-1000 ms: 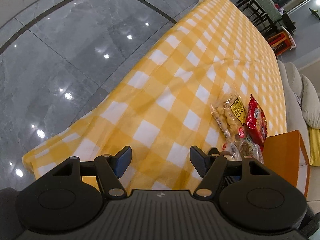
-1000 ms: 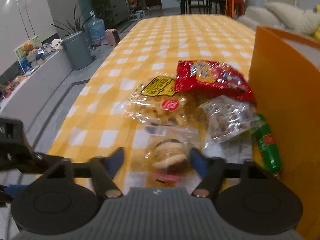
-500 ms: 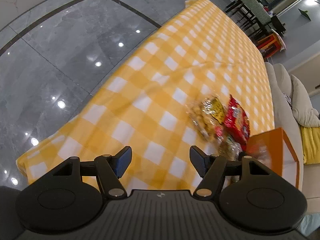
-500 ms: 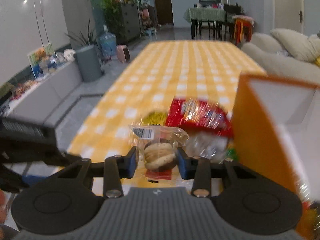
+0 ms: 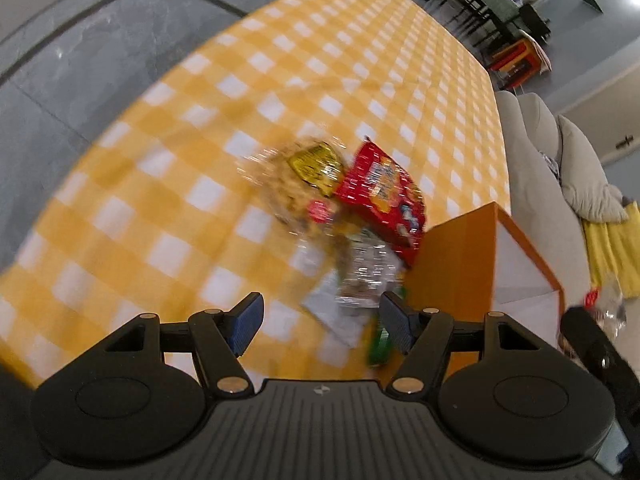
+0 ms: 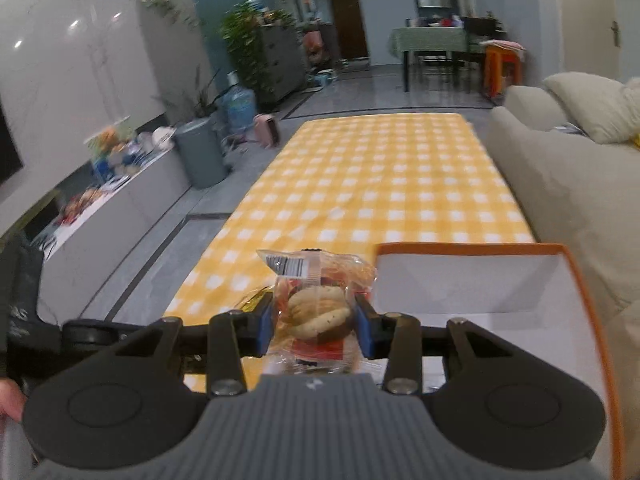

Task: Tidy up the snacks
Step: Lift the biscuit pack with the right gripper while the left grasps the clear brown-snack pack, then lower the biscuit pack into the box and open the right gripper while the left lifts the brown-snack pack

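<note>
My right gripper [image 6: 314, 326] is shut on a clear packet of sandwich biscuits [image 6: 316, 308], held in the air just left of the orange box [image 6: 576, 276] with its white inside. In the left wrist view the same orange box [image 5: 456, 264] stands at the table's near right. A red snack bag [image 5: 384, 196], a clear bag with a yellow label [image 5: 308, 176], a clear crinkly packet [image 5: 368, 272] and a green bottle [image 5: 380, 344] lie blurred beside it. My left gripper [image 5: 320, 322] hangs open above them with nothing between its fingers.
A yellow-and-white checked cloth [image 6: 380, 184] covers the long table. A beige sofa [image 6: 568, 176] runs along its right side. Grey tiled floor [image 5: 80, 60] lies to the left, with a grey bin [image 6: 200, 152] and a low cabinet [image 6: 100, 216] beyond.
My right gripper closed on the biscuit packet and lifted it off the table, up beside the orange box. My left gripper moved rightward toward the snack pile and stayed open.
</note>
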Motion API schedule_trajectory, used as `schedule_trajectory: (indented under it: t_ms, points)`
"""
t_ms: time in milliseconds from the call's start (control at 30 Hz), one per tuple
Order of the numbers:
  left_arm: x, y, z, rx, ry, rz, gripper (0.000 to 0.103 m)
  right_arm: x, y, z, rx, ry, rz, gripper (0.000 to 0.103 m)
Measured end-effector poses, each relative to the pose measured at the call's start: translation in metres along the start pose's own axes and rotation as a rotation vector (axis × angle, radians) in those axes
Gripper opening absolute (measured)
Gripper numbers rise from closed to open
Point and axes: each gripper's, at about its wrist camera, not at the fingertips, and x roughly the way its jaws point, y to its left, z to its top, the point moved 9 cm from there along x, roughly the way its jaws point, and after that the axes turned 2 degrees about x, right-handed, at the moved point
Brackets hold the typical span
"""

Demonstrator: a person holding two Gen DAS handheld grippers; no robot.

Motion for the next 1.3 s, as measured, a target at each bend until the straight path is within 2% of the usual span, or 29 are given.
schedule_trajectory:
  t_ms: [167,267,433,567,633,733,767,800,900,1067,1233,1300]
  points:
    - [0.027,-0.025,0.0,0.07,0.017,0.055,0.078,0.004,-0.032,-0.001,0.069,-0.009,0.031,0.04]
    - [0.035,-0.039,0.004,0.124,-0.041,0.073,0.079,0.011,-0.051,-0.01,0.128,0.043,0.017,0.04]
    - [0.06,-0.056,0.01,0.164,0.0,0.107,0.079,0.02,-0.073,-0.023,0.154,0.09,-0.026,0.04]
    - [0.082,-0.059,0.013,0.219,0.025,0.209,0.079,0.022,-0.082,-0.029,0.193,0.102,-0.029,0.04]
    - [0.089,-0.057,0.015,0.214,0.015,0.228,0.079,0.02,-0.084,-0.027,0.196,0.087,-0.046,0.04]
    - [0.097,-0.054,0.014,0.178,0.024,0.21,0.072,0.019,-0.089,-0.024,0.194,0.079,-0.075,0.04]
    - [0.099,-0.052,0.013,0.177,0.029,0.203,0.06,0.017,-0.092,-0.024,0.202,0.074,-0.083,0.04]
    - [0.1,-0.051,0.011,0.175,0.034,0.193,0.054,0.016,-0.094,-0.023,0.213,0.071,-0.089,0.04]
    - [0.096,-0.047,0.008,0.154,0.019,0.171,0.048,0.012,-0.101,-0.021,0.242,0.059,-0.104,0.04]
    - [0.076,-0.046,0.003,0.134,0.014,0.133,0.046,-0.008,-0.118,-0.008,0.326,-0.026,-0.14,0.04]
    - [0.033,-0.062,0.006,0.165,-0.053,0.043,0.046,-0.031,-0.13,0.0,0.365,-0.039,-0.114,0.04]
    - [0.015,-0.072,0.008,0.175,-0.082,0.007,0.046,-0.034,-0.13,-0.003,0.334,-0.002,-0.123,0.04]
